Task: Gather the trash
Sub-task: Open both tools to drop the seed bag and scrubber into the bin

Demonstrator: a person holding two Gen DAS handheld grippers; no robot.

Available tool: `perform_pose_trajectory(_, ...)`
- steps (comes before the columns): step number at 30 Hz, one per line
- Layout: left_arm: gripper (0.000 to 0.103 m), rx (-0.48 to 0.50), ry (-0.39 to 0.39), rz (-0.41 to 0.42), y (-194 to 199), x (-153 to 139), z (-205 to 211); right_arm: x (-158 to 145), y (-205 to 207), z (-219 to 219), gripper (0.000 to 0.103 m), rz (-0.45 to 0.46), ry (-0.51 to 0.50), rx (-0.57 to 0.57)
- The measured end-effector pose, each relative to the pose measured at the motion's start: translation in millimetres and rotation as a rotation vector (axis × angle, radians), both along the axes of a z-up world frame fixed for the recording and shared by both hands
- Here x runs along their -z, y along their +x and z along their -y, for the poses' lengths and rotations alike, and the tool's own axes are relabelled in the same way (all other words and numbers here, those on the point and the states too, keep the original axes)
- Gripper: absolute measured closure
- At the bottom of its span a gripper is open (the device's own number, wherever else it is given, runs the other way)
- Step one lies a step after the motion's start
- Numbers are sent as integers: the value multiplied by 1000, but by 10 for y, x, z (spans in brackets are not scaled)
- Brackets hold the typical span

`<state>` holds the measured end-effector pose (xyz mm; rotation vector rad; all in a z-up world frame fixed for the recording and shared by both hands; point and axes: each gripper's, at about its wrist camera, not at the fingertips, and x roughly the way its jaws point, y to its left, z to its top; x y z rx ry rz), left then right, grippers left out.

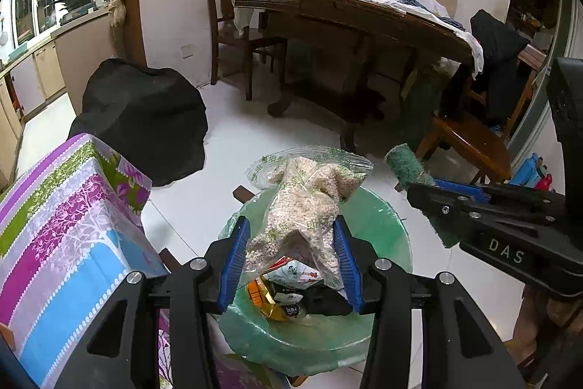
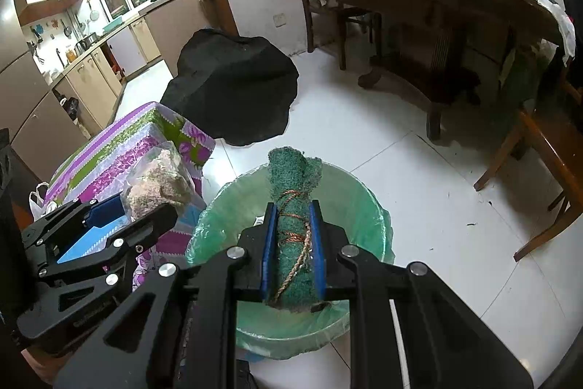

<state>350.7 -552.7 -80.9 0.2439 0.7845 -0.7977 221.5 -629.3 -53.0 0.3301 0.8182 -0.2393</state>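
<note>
Blue-padded fingers (image 1: 346, 265) of the left gripper (image 1: 291, 261) are pinched on a clear plastic bag filled with pale beige granules (image 1: 304, 206), which is held upright directly above a round bin lined with a translucent green plastic bag (image 1: 382, 228). Inside the bin, below the bag, a crumpled orange and gold wrapper (image 1: 267, 298) and some printed white packaging (image 1: 295, 274) are seen, with a dark item beside them. In the right wrist view, the right gripper (image 2: 293, 250) is closed on a rolled piece of green fibrous matting tied with brown twine (image 2: 295, 206); the roll is clamped between the blue pads and is held over the same green-lined bin (image 2: 368, 203), its far end reaching beyond the bin's far rim in that view. The granule bag (image 2: 156, 181) is also seen there at the left, gripped by the left gripper (image 2: 124, 217) just beside the bin. To the left of the bin, a tabletop covered with a striped floral cloth in purple, green, white and blue (image 1: 62, 206) is seen touching or nearly touching the bin's liner. On the white tiled floor (image 1: 247, 133) beyond it, a large black cloth-covered lump (image 1: 142, 112) is found. A dark wooden dining table piled with white cloth and clothing (image 1: 364, 13) is seen further back, with wooden chairs (image 1: 240, 31) beside it.
</note>
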Motion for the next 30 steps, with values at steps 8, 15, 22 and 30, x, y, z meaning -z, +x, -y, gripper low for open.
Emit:
perform_pose_trajectory(8, 56, -5, 9, -18, 43, 78, 25, 29, 4, 31, 87, -3, 0, 3)
perform_pose_trajectory(15, 56, -3, 8, -20, 72, 71, 53, 30, 10, 40, 87, -1, 3, 4)
perform_pose_trajectory(22, 55, -11, 11, -36, 125, 116, 52, 34, 8, 42, 86, 0, 3, 2)
perform_pose_trajectory(30, 27, -18, 6, -25, 164, 134, 42, 102, 6, 81, 69, -8, 24, -1)
